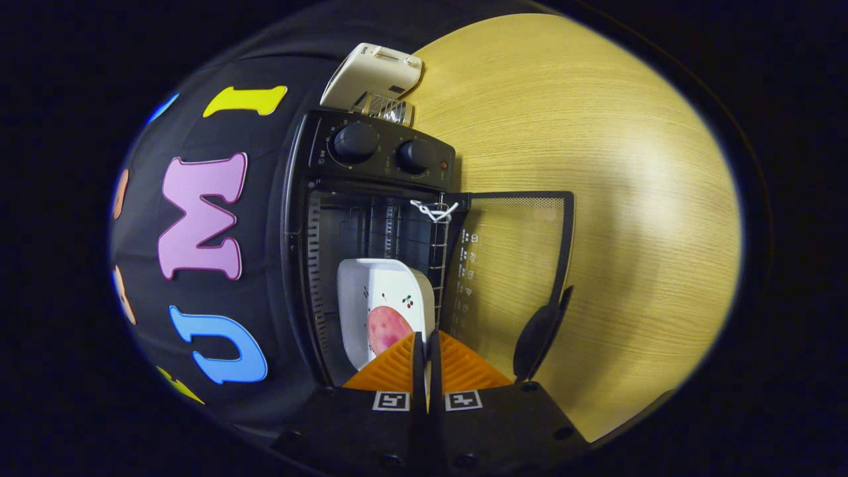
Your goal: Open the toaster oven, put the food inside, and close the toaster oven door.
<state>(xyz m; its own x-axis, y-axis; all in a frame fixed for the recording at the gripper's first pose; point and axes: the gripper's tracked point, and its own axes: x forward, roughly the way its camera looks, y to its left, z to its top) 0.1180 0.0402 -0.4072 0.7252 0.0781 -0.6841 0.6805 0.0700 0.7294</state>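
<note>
The black toaster oven stands with its glass door swung fully down onto the wooden table; the door handle lies beside my fingers. A white dish with small cherry prints sits in the oven cavity on the wire rack. It holds a round pink piece of food. My gripper is at the dish's near rim, its fingers almost together with the rim's edge pinched between them. The fingers hide the dish's near corner.
Two knobs sit on the oven's control panel. A white string is tied at the rack's corner. Behind the oven lies a white appliance. The light wooden table stretches beyond the door, and black cloth hangs on the oven's other side.
</note>
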